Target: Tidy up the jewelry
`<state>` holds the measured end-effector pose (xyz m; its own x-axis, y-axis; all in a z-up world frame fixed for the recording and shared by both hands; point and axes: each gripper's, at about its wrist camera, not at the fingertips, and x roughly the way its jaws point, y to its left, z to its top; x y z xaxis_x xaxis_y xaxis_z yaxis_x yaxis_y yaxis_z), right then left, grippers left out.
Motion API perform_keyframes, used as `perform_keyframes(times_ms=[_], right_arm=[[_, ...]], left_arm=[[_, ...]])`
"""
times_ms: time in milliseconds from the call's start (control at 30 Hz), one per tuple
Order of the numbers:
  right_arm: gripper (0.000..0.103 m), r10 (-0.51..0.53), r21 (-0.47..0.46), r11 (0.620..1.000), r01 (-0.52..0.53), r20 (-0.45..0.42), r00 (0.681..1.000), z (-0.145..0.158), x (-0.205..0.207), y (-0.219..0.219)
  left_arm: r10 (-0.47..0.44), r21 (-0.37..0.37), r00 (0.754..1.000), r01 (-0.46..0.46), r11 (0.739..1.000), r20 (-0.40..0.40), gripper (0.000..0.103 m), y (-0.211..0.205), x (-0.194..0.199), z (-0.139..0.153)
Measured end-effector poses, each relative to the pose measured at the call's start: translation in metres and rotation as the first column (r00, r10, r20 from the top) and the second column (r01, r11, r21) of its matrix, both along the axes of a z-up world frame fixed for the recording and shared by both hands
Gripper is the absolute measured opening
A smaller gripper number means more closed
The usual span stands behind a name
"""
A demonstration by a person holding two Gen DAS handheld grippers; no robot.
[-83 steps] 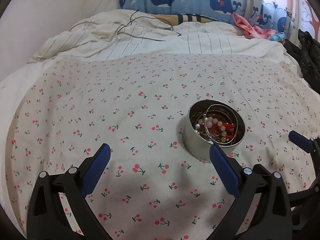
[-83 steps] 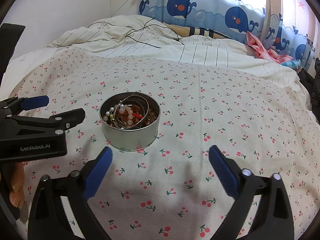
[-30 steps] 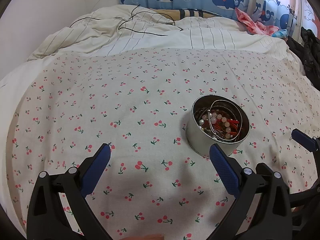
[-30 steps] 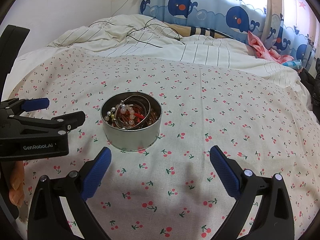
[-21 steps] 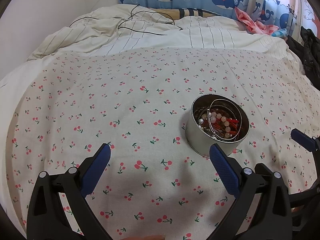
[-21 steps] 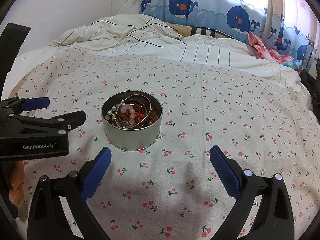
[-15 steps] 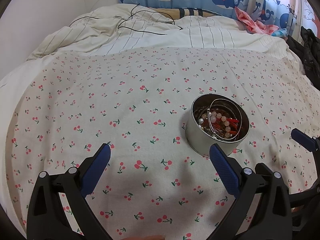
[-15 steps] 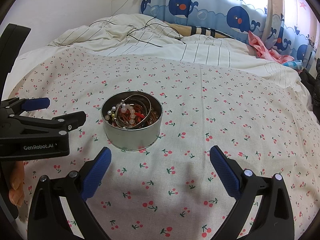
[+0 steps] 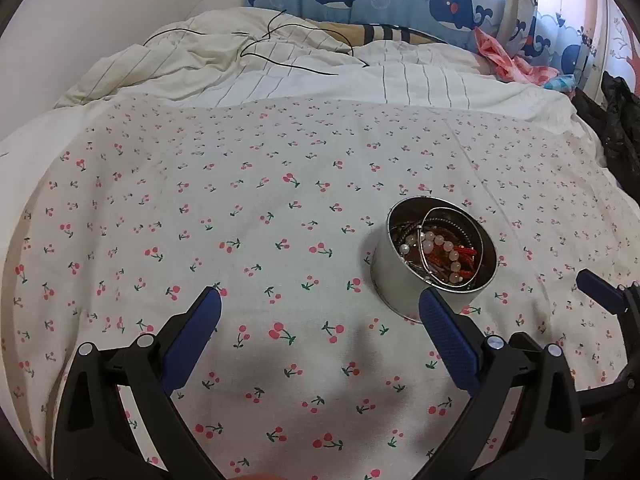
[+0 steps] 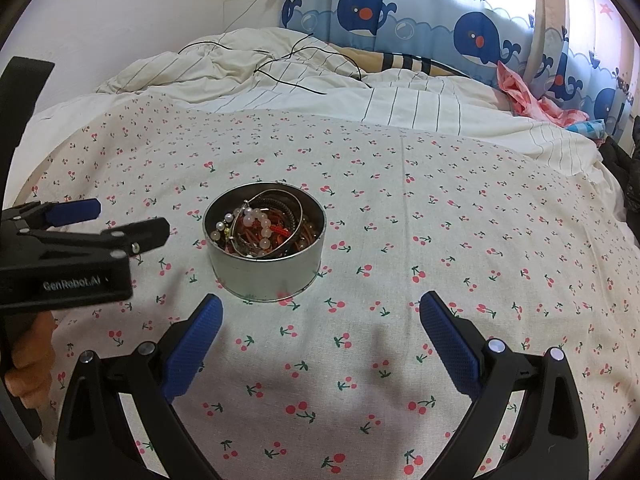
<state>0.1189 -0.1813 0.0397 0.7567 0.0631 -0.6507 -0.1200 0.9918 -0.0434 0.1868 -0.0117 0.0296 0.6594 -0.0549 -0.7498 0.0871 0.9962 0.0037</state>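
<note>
1. Tin [image 10: 265,258]: round metal tin, upright on the cherry-print cloth [image 10: 400,240], roughly mid-cloth.
2. Jewelry [image 10: 262,230]: tangled heap inside the tin. Pale bead bracelet on top, red piece beside it, thin metal bangles leaning on the inner wall, dark band toward the back. All of it sits within the rim; no piece on the cloth.
3. Left gripper [image 9: 320,316]: jaws spread wide, nothing between them. Blue pads hang low over bare cloth.
4. Tin [image 9: 434,262] vs left gripper: ahead and to the right. The right finger's tip overlaps the tin's near wall in the left wrist view; contact cannot be told. The tin is not between the fingers.
5. Right gripper [image 10: 318,316]: jaws also spread wide, holding nothing, over bare cloth.
6. Tin vs right gripper: ahead, left of centre, just beyond the left fingertip, apart from both pads.
7. Left gripper [image 10: 76,212] shows in the right wrist view at the left edge, beside the tin with a gap. Part of the hand [image 10: 28,364] holding it shows below.
8. One blue pad of the right gripper [image 9: 598,294] shows at the right edge of the left wrist view, right of the tin.
9. Behind: striped duvet [image 10: 320,88] with a black cable [image 10: 288,72] on it, whale curtain [image 10: 420,20], pink fabric [image 10: 528,100] at far right.
</note>
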Motion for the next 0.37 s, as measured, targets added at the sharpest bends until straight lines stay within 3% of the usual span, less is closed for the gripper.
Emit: perform_keyframes(times_ms=[200, 367], right_arm=[[0.095, 0.001, -0.004, 1.0, -0.001, 0.0, 1.0, -0.0015, -0.0004, 0.0021], [0.095, 0.002, -0.002, 1.0, -0.002, -0.001, 1.0, -0.0011, 0.0007, 0.0018]], left_arm=[[0.03, -0.004, 0.997, -0.031, 1.0, -0.073, 0.095, 0.0044, 0.009, -0.0061], [0.044, 0.01, 0.997, -0.044, 0.999, -0.065, 0.095, 0.0045, 0.0072, -0.0057]])
